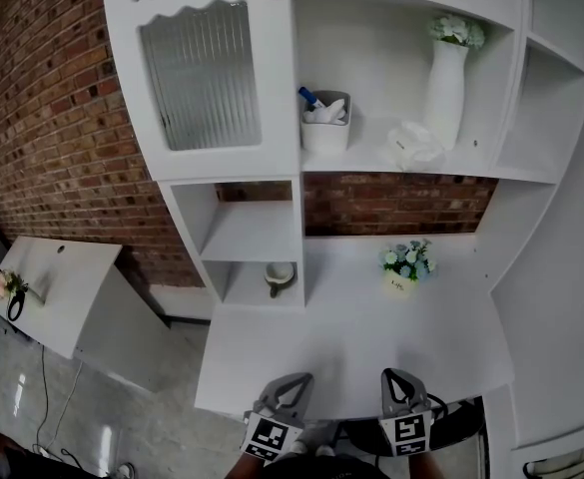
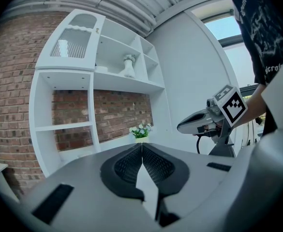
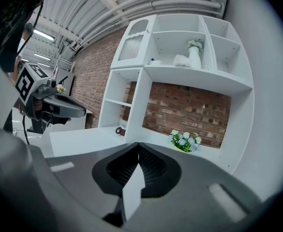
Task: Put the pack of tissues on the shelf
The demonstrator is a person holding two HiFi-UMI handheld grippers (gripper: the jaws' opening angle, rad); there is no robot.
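The pack of tissues [image 1: 413,146], white and crumpled, lies on the upper shelf [image 1: 371,163] beside a tall white vase [image 1: 445,88]. In the right gripper view the pack [image 3: 182,60] shows small, high on that shelf. Both grippers hang low at the near edge of the white desk [image 1: 351,337], far below the pack. My left gripper [image 1: 293,379] [image 2: 141,145] is shut, its pads meeting with nothing between them. My right gripper [image 1: 399,375] [image 3: 139,144] is shut and empty too. The two stand side by side, pointing toward the shelf unit.
A white holder with a blue-tipped item [image 1: 325,126] stands left of the pack. A ribbed-glass cabinet door [image 1: 204,73] fills the upper left. A small flower pot [image 1: 407,264] sits on the desk, a mug [image 1: 280,275] in the lower cubby. A low white table [image 1: 52,287] stands far left.
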